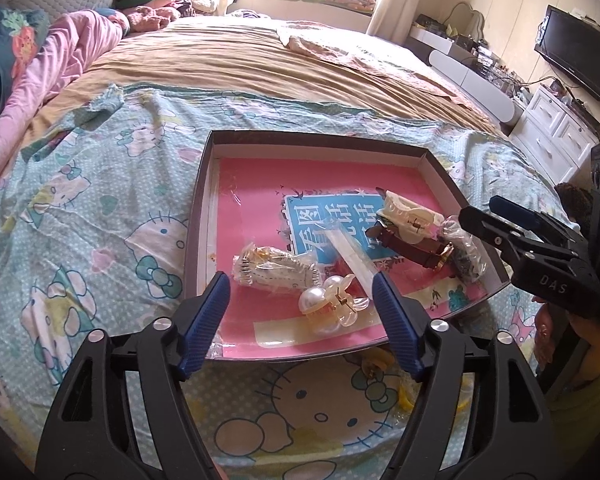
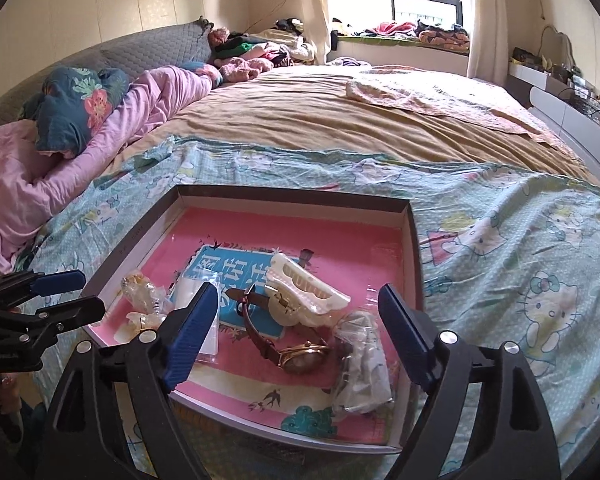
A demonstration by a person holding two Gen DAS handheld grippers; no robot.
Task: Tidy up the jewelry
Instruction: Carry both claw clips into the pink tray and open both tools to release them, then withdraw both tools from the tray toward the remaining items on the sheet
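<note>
A shallow box (image 1: 316,136) with a pink floor lies on the cartoon-cat bedsheet. Inside it are a pearl hair clip (image 1: 332,308), a bagged gold piece (image 1: 276,268), a clear narrow packet (image 1: 352,252), a cream hair claw (image 1: 404,216), a brown-strap watch (image 1: 416,248) and a bagged dark item (image 1: 464,252). My left gripper (image 1: 300,284) hangs open above the pearl clip, its pads clear of it. Over the box's (image 2: 292,194) right part, my right gripper (image 2: 298,296) stands open above the watch (image 2: 296,356) and the cream claw (image 2: 308,292), holding nothing.
A yellowish bagged clip (image 1: 380,364) lies on the sheet just outside the box's near edge. Pink bedding and a floral pillow (image 2: 76,108) fill the bed's left side. White drawers (image 1: 556,132) and a dark screen (image 1: 580,52) stand at the right wall.
</note>
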